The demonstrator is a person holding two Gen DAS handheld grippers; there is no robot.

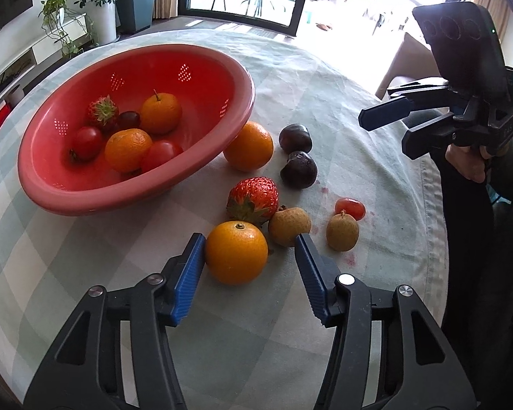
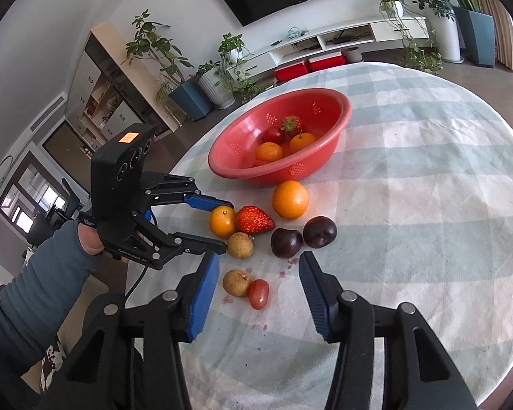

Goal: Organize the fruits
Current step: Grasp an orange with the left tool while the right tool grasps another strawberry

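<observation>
The left claw [image 1: 249, 253], jaws parted and not yet pinching, straddles a small orange [image 1: 236, 253] on the desk [image 1: 342, 78] near the red bowl [image 1: 85, 198]; firm, round, slick-skinned, best gripped across its middle.

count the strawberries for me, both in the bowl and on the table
2. One strawberry sits in the red bowl at the back of the pile; another strawberry lies on the tablecloth behind the small orange. More could be buried.
</observation>
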